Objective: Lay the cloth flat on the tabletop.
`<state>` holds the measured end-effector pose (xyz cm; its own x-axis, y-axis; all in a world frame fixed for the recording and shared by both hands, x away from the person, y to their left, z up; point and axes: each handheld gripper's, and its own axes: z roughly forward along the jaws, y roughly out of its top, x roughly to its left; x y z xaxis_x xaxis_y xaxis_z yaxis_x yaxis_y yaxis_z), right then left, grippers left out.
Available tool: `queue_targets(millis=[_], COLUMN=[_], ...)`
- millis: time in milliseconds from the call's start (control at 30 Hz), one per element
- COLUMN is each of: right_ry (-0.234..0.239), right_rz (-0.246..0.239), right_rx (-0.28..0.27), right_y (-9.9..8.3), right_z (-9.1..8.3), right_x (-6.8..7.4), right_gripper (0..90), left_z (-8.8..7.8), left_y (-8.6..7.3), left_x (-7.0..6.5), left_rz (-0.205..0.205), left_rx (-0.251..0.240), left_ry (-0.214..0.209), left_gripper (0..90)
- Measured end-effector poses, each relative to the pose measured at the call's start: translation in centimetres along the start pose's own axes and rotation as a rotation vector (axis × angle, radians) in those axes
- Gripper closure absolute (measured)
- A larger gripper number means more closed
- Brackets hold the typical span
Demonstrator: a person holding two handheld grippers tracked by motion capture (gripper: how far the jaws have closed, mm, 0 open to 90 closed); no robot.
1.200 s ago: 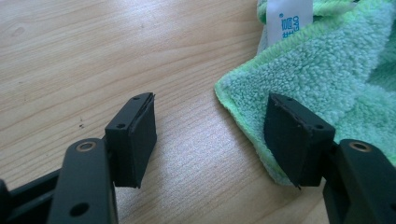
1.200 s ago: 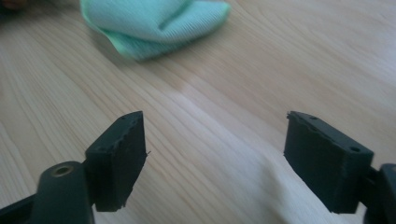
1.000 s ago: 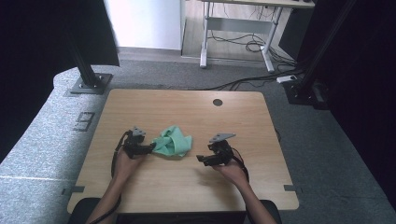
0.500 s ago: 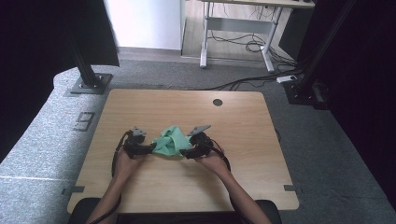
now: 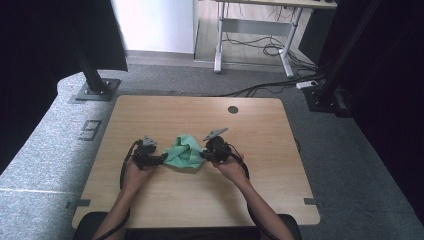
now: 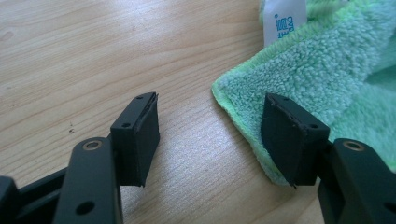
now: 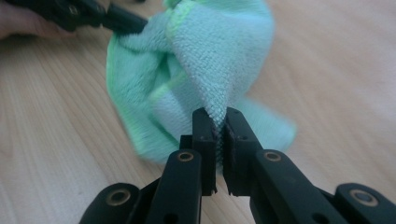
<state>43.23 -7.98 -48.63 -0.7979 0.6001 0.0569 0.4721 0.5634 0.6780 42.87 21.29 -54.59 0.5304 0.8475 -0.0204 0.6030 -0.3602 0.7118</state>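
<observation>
Gripping: right gripper (image 7: pixel 220 128), its fingers (image 7: pixel 204 140) just closed, pinches a raised fold of the green cloth (image 5: pixel 184 152).
Cloth: crumpled at mid worktop (image 5: pixel 200 200), between both grippers; a white label (image 6: pixel 282 18) shows at its edge.
Left gripper (image 6: pixel 210 135): fingers (image 6: pixel 140 135) parted at medium width, one over a cloth corner, not pressing it.

Green cloth (image 6: pixel 327 70) cut by top and right edges in left gripper view — label text (image 6: pixel 283 23) unreadable; folds hide its underside on the table (image 5: pixel 165 115).
</observation>
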Motion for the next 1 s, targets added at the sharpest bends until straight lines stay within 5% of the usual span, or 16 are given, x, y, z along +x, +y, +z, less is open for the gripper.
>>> queue_targets(millis=[200,233,467,533,567,767,867,1000], right_ry=[-0.072,-0.1,-0.13,-0.128,-0.135,-0.157,-0.136,-0.102], right_rz=[-0.005,0.008,0.111,0.139,0.165,0.174,0.14,0.096], right_rx=[-0.025,-0.024,0.044,0.06,0.061,0.017,-0.021,-0.008], right_y=[1.0,1.0,-1.6,-2.8,-3.9,-3.8,-2.6,-2.0], right_z=[-3.2,-3.5,-1.4,-0.6,0.0,-1.3,-2.4,-1.9], right_x=[-1.0,-2.0,-5.5,-6.2,-6.7,-7.1,-6.3,-5.3], right_gripper=[83.7,83.6,80.8,74.4,63.2,55.0,58.0,60.8], left_z=[0.0,0.0,0.0,0.0,0.0,0.1,0.1,0.1], left_y=[0.0,0.0,0.0,0.0,0.0,0.0,0.0,0.0], left_x=[0.0,0.0,0.0,0.0,0.0,0.0,0.0,0.0], left_rz=[0.0,0.0,0.004,0.005,0.006,0.006,0.004,0.005], left_rx=[0.0,0.0,0.001,0.002,0.002,0.005,0.006,0.006], left_ry=[0.0,-0.001,-0.009,-0.01,-0.01,-0.006,-0.004,-0.005], left_gripper=[37.3,37.2,35.7,35.5,35.2,32.5,31.8,31.5])
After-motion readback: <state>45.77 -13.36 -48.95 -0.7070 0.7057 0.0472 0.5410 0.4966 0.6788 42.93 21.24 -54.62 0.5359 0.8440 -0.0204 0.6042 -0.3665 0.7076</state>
